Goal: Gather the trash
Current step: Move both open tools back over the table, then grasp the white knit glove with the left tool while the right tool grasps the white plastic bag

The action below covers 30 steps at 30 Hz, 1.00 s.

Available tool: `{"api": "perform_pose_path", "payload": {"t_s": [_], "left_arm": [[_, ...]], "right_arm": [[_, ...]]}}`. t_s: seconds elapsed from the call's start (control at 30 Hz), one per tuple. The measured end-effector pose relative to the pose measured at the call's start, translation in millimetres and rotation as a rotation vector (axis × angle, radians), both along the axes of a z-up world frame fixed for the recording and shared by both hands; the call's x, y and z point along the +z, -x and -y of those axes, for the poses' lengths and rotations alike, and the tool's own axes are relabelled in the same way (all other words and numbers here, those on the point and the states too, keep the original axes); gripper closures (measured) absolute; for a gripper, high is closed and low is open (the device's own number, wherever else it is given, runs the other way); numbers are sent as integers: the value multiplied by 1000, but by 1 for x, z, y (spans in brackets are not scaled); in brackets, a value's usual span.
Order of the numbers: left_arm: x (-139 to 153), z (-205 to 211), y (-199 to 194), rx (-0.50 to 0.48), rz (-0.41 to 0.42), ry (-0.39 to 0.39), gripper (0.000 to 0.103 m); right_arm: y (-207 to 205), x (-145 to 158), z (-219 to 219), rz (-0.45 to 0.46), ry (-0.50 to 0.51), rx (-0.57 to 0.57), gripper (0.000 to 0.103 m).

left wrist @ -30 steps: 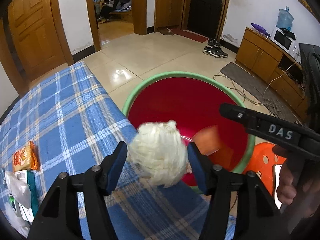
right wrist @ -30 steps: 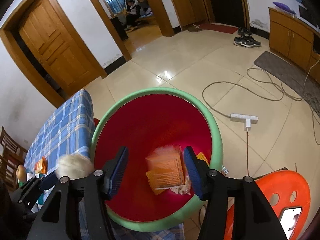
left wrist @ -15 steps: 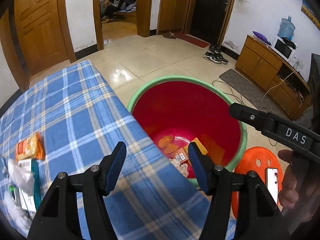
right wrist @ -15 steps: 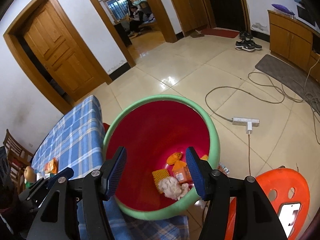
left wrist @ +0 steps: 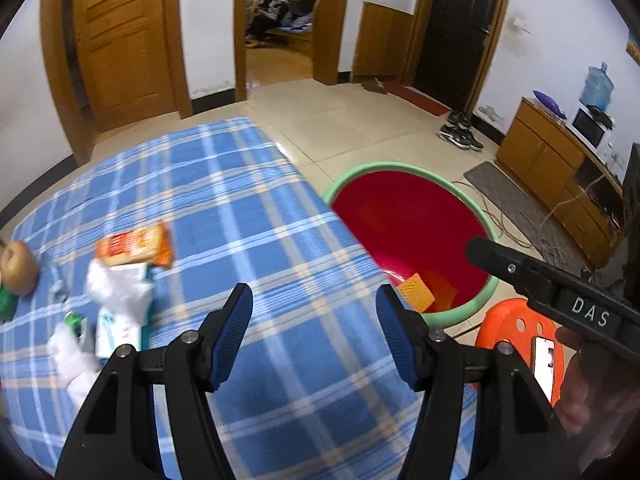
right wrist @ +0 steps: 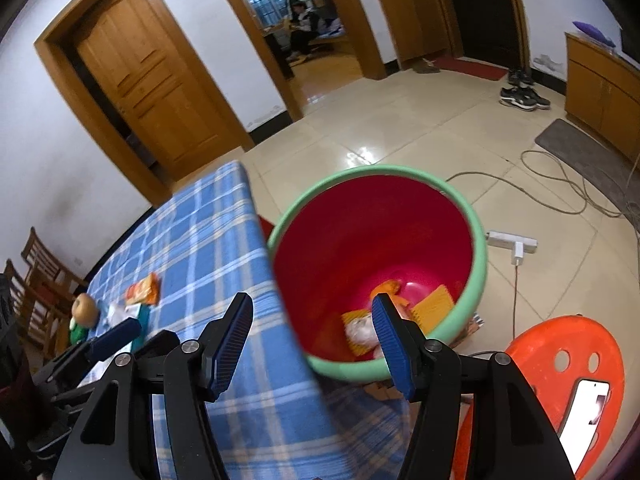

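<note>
Between both pairs of parted, empty jaws lies only checked cloth; left of the left gripper (left wrist: 314,330) waits an orange wrapper (left wrist: 134,245), probably next for the red bin (right wrist: 378,248) ahead of the right gripper (right wrist: 312,338)

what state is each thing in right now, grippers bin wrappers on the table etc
left gripper: open, empty, over the table
right gripper: open, empty, by the bin's rim
red bin: upright on the floor, no lid, trash at the bottom
orange wrapper: lying flat on the tablecloth
white wrappers: crumpled, on the table
wooden door: closed
phone: screen lit, lying on the orange stool
</note>
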<state>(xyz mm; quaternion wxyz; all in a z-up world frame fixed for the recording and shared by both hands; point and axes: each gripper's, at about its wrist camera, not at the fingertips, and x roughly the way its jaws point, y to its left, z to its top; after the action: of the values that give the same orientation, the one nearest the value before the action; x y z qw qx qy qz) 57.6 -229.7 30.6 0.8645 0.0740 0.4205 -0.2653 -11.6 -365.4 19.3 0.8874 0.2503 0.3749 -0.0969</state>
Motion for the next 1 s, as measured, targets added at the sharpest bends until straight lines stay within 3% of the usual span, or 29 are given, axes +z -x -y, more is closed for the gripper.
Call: {"api": "perform_pose_path", "payload": {"t_s": [0.73, 1.0], "left_arm": [[-3, -154, 1, 330, 14, 2, 39], [-15, -204, -6, 466, 22, -30, 39]], "right_arm": [[-10, -8, -105, -23, 26, 205, 39], [-31, -7, -141, -21, 43, 280, 31]]}}
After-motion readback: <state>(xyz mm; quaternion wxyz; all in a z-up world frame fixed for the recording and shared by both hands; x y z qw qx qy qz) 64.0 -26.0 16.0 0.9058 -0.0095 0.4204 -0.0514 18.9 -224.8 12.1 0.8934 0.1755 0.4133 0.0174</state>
